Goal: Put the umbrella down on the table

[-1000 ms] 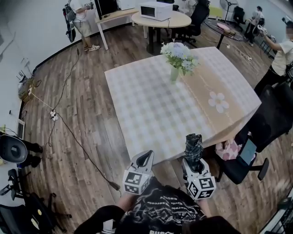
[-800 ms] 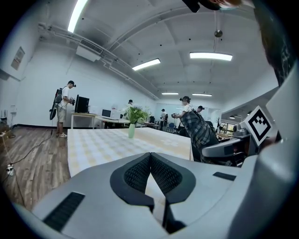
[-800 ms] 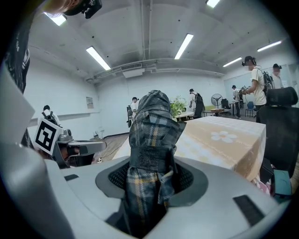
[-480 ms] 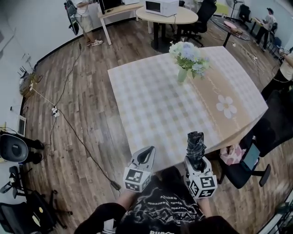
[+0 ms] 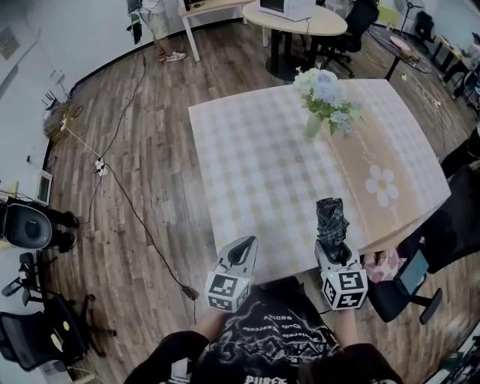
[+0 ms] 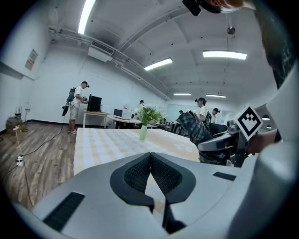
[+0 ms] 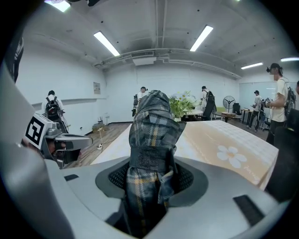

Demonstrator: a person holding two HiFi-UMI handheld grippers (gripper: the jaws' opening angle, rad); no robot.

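Nearest, at 6 o'clock in the head view, only a dark printed shirt and forearms, with the hands hidden under the marker cubes. Just ahead at 7 o'clock, left gripper (image 5: pixel 241 243), pads pressed together at the tips and gripping nothing. At 5 o'clock, right gripper (image 5: pixel 331 246) clamped on a folded plaid umbrella (image 5: pixel 329 216) standing upright out of the jaws at the near edge of the table (image 5: pixel 247 165). Height over the cloth hard to read. Umbrella's lower end buried in the gripper body, handle unseen. Farther, toward 1 o'clock on the table, a vase of flowers (image 5: pixel 324 97). Beyond, near 12 o'clock, a round table (image 5: pixel 304 21) and microwave (image 5: pixel 289 7), cut off by the frame edge.
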